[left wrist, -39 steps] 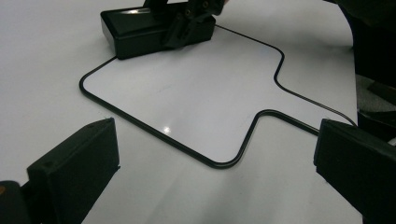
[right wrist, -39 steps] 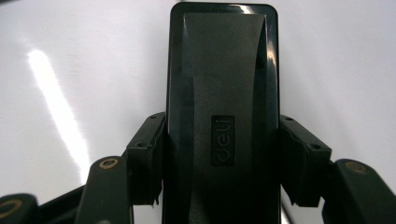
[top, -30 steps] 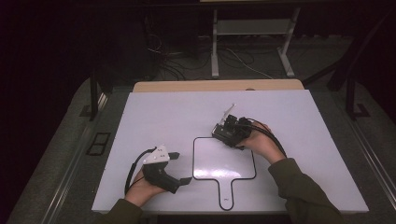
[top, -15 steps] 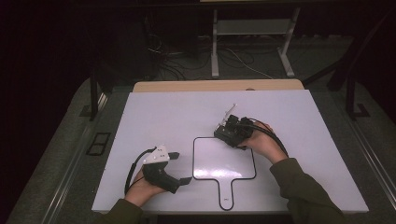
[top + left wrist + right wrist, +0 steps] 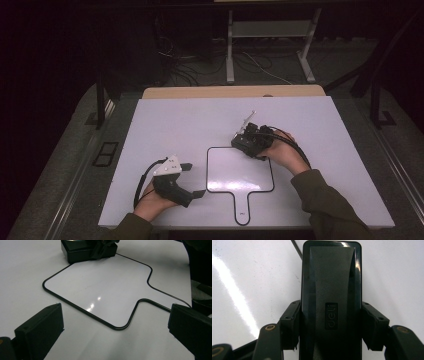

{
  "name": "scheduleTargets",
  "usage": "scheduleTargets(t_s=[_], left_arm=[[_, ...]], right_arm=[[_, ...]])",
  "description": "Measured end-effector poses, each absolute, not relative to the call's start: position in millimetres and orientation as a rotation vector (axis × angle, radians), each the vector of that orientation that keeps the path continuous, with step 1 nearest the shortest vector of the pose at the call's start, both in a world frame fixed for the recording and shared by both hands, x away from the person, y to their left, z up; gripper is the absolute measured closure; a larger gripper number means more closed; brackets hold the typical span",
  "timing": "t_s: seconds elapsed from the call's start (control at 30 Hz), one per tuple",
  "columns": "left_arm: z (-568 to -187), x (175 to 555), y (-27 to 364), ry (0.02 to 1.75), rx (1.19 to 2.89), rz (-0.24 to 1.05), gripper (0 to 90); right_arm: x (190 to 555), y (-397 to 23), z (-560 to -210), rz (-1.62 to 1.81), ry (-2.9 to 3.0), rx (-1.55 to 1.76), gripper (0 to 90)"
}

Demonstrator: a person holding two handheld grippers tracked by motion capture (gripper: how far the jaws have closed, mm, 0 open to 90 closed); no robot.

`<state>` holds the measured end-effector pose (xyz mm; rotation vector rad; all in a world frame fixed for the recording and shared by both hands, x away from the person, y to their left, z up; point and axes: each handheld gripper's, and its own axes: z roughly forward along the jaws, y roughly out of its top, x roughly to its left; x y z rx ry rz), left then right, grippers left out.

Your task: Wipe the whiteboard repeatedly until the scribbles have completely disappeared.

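A paddle-shaped whiteboard with a black rim lies flat on the white table, handle toward the person. My right gripper rests at the board's far right corner, shut on a black block eraser marked "deli"; both pads press its long sides. The left gripper view shows that eraser at the board's far edge. My left gripper sits on the table left of the board, open, with nothing between its fingers. In its own view, the left gripper faces the board's handle notch.
A wooden strip runs along the table's back edge. Behind it, on the dark floor, are cables and a metal stand's legs. Olive sleeves come in from the bottom. White table surface lies open to the left and right of the board.
The right gripper with the eraser has crept slightly to the right at the board's far corner. The left gripper has stayed put.
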<state>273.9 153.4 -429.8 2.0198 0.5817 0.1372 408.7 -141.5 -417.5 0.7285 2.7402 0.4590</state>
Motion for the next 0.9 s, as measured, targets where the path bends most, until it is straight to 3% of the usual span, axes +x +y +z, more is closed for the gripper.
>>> scheduleTargets(t_s=[0.27, 0.57, 0.9], left_arm=[[-429.6, 273.1, 152.5, 0.582, 2.019, 0.137, 0.0], [-429.7, 273.9, 153.3, 0.580, 2.021, 0.139, 0.0], [-429.3, 272.7, 152.4, 0.579, 2.021, 0.139, 0.0]], right_arm=[[391.9, -130.1, -416.2, 0.452, 2.777, 0.647, 38.9], [409.4, -147.4, -417.2, 0.447, 2.735, 0.756, 38.9], [391.7, -133.9, -416.4, 0.469, 2.790, 0.661, 38.9]])
